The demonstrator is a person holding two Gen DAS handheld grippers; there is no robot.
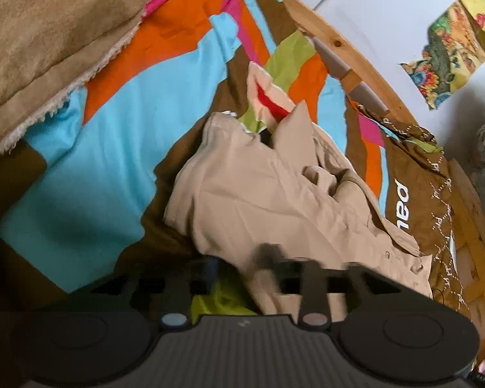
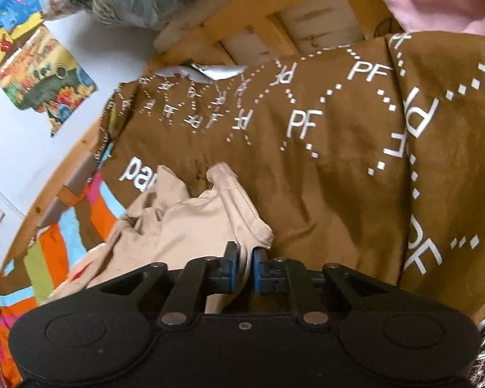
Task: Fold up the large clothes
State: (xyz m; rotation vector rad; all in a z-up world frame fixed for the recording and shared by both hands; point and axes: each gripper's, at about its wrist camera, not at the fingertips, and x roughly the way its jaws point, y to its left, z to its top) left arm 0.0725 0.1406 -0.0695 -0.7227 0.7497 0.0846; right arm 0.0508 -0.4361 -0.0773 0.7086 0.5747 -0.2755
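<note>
Left to right, on a bed with a striped cover:
Tan blanket [image 1: 48, 42]: heaped at far left, fleecy edge hanging over the multicoloured bedspread [image 1: 113, 135].
Beige garment [image 1: 258, 194]: crumpled in a loose pile just ahead of both tools, lying partly on the stripes and partly on the brown PF-printed cloth [image 2: 339, 148]; pale khaki, creased, stitched hems and a small button showing.
Left gripper [image 1: 271, 258]: low over the near edge of the garment; fingertips blurred, opening and grip impossible to tell.
Right gripper [image 2: 245, 258]: blue-padded jaws drawn almost together, pinching a hemmed corner of the beige cloth between them.
Wooden bed frame [image 1: 333, 38]: curving along the far side, against a white wall.
Colourful posters [image 1: 449, 51]: stuck to that wall, at right in the left wrist view.
</note>
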